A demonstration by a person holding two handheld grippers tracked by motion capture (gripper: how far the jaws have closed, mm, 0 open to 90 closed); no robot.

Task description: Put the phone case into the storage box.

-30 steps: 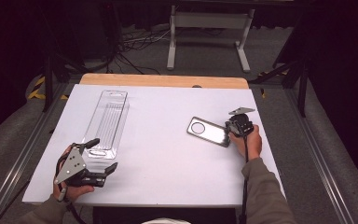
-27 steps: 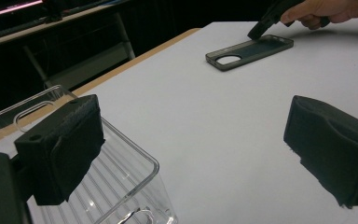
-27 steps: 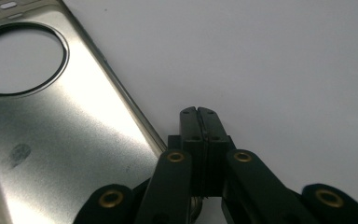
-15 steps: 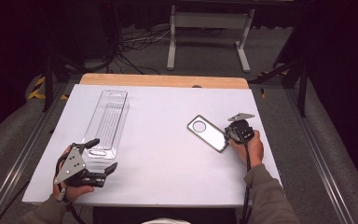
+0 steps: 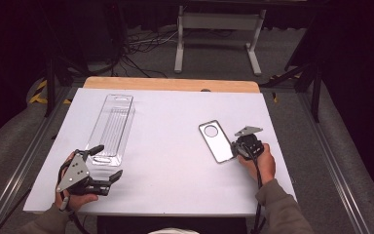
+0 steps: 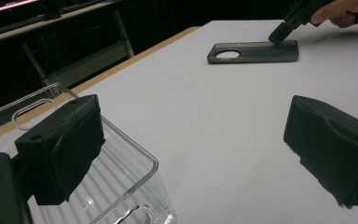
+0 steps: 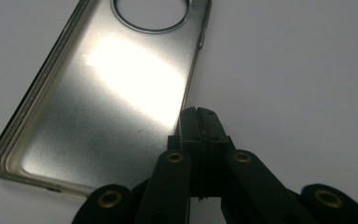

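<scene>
1. Meanwhile, the left gripper [image 5: 108, 162] has stayed put, jaws spread wide and empty, one pad just beside the near end of the clear plastic blister tray [image 5: 113, 127].
2. Across the white table [image 5: 170, 146], the phone case [image 5: 216, 141] has slid and turned a little toward the table's middle since a second ago.
3. The right gripper [image 7: 198, 116], jaws pinched tight on the case's long rim, has moved with it; the case looks gripped and on its way to the tray.

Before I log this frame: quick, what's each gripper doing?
Left gripper: open, holding nothing, beside the clear plastic tray.
Right gripper: shut, tips at the phone case edge; a grip on it cannot be told.
</scene>
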